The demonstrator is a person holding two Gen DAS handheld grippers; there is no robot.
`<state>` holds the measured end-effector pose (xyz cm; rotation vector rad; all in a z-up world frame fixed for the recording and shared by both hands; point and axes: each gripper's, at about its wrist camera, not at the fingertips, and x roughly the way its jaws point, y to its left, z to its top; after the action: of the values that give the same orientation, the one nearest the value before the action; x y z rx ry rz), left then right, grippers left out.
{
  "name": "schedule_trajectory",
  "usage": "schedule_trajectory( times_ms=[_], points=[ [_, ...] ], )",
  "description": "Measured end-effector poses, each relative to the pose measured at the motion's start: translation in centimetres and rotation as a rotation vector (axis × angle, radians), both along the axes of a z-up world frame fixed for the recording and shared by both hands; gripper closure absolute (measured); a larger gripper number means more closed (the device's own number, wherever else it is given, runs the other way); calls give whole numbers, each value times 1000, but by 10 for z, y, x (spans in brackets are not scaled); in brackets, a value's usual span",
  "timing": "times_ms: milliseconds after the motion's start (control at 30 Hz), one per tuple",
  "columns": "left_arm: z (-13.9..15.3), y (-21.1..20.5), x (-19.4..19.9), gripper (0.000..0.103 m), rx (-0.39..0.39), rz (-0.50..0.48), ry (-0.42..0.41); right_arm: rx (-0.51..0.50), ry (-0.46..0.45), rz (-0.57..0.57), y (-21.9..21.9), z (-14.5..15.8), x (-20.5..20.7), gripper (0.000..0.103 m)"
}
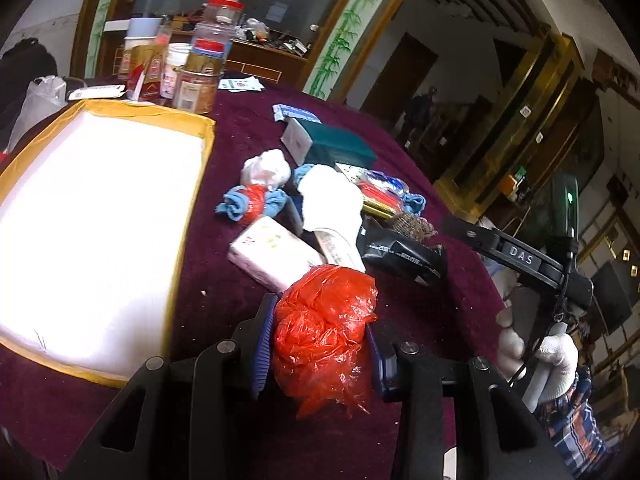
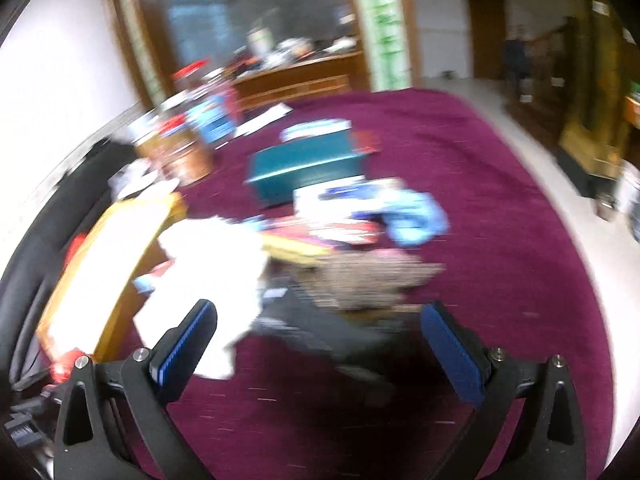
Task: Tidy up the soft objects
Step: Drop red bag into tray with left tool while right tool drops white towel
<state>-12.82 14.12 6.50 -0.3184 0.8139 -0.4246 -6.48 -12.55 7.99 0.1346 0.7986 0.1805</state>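
The left gripper is clenched on a crumpled red plastic bag, its blue ribbed pads pressing the bundle from both sides just above the maroon velvet tablecloth. The bag's long axis runs along the fingers — the bulk bulges forward toward the pile of goods, while a loose, wrinkled tail trails back toward the camera. Just beyond it lies a white rectangular tissue pack, angled with one end toward the bag, and to its left sits the shallow yellow-rimmed cardboard tray with a white liner. Farther on, in the heap, are a blue cloth bundled with a red wrap, a white knitted glove, a dark teal box and a black foil pouch. The right gripper hangs over the same heap with its jaws spread wide and nothing between them — the right wrist view is heavily blurred, so little more than the teal box, a light blue cloth and a white cloth near the left finger can be made out.
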Motion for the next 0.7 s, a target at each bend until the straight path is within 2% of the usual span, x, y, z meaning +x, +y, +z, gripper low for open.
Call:
schedule_trajectory(
  times_ms=[133, 267, 333, 400, 533, 700],
  points=[
    [-1, 13, -2, 62, -22, 18, 3, -21, 51, 89, 56, -5, 28, 2],
    [3, 34, -5, 62, -41, 60, -3, -65, 124, 91, 92, -22, 62, 15],
    [4, 44, -7, 61, -47, 77, -5, -83, 150, 81, 101, -31, 74, 30],
    [5, 56, -9, 61, -50, 95, -9, -87, 185, 72, 102, -41, 82, 86],
    [7, 73, -8, 61, -54, 124, -15, 2, 168, 65, 86, -33, 73, 88],
    [13, 96, 7, 61, -103, 133, -5, 68, 77, 115, 83, 14, 53, 88]
  ],
)
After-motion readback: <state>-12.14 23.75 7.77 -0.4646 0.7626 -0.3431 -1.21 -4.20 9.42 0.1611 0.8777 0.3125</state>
